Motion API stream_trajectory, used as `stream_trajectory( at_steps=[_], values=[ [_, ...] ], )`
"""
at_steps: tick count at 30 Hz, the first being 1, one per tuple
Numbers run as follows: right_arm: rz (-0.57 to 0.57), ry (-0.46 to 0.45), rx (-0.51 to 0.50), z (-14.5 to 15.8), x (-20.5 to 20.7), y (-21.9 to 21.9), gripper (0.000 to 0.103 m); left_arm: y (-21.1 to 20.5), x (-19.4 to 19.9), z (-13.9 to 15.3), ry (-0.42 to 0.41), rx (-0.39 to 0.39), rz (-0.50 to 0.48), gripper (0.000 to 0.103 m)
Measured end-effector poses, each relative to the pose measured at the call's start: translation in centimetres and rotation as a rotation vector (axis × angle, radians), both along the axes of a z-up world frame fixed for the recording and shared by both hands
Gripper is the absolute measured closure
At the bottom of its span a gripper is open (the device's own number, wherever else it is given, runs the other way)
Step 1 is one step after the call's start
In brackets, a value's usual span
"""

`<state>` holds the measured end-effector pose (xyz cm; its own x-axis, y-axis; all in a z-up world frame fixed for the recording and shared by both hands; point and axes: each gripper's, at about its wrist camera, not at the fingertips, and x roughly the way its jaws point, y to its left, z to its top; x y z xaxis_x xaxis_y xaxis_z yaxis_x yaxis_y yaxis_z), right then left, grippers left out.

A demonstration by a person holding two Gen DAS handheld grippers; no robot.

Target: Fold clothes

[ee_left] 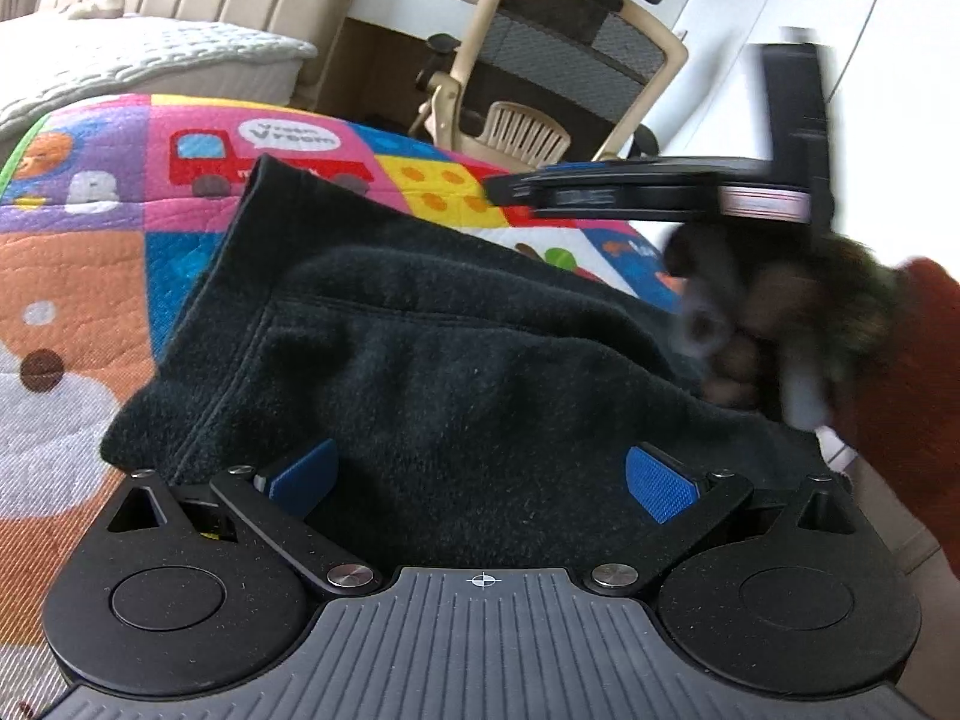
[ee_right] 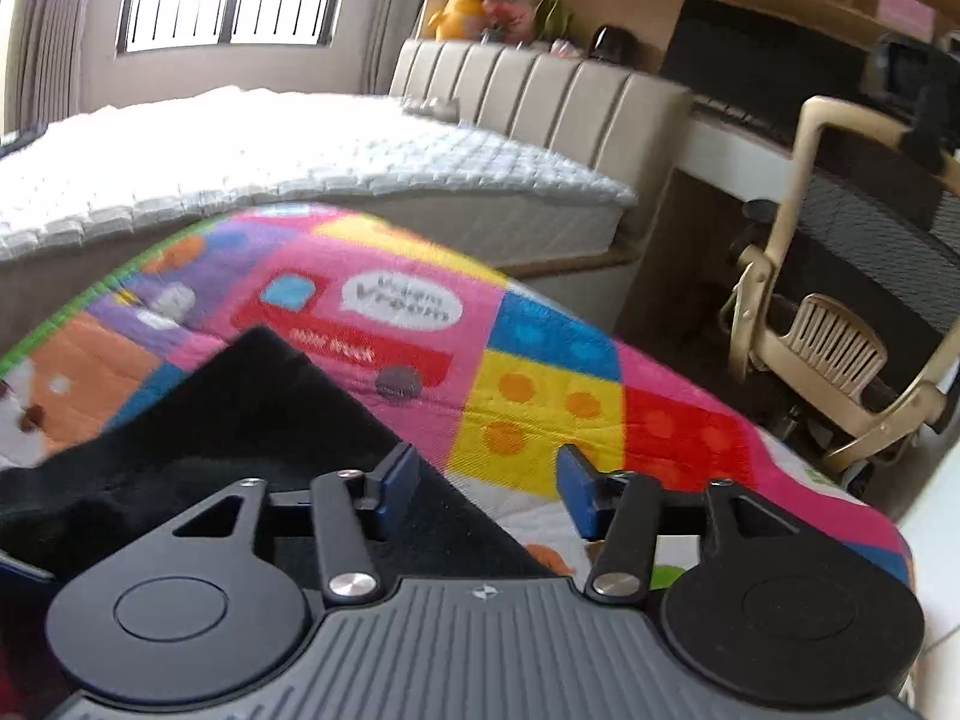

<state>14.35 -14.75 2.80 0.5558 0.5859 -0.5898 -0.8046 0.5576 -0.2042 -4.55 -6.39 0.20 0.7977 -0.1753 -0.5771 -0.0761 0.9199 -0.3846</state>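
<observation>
Left wrist view shows a quilted patchwork mat (ee_left: pixel 90 276) with bright cartoon squares, a white textured mattress (ee_left: pixel 120 60) upper left, a beige mesh chair (ee_left: pixel 558 60) behind. Fuzzy black garment (ee_left: pixel 420 372) fills the frame centre between my wide-open left gripper (ee_left: pixel 480 480). My right gripper (ee_right: pixel 487 489), jaws apart and empty, hovers over the garment's edge.

Both the left tongs (ee_left: pixel 483 477) and right tongs (ee_right: pixel 487 489) are spread, gripping nothing.
</observation>
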Motion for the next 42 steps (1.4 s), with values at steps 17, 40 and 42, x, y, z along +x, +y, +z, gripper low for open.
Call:
stream_trajectory(
  at_steps=[17,40,42],
  values=[
    [0.046,0.219,0.176,4.5,-5.2,-4.6,0.098,1.1,-0.3,-0.1,-0.026,-0.067,-0.004,0.000],
    [-0.107,0.453,0.299,-0.6,-12.1,-13.6,0.096,8.4,1.4,0.6,0.032,-0.279,0.201,0.044],
    [-0.230,0.464,0.375,-0.2,-11.7,-17.3,0.093,8.5,1.3,0.5,0.032,-0.277,0.203,0.045]
  ],
)
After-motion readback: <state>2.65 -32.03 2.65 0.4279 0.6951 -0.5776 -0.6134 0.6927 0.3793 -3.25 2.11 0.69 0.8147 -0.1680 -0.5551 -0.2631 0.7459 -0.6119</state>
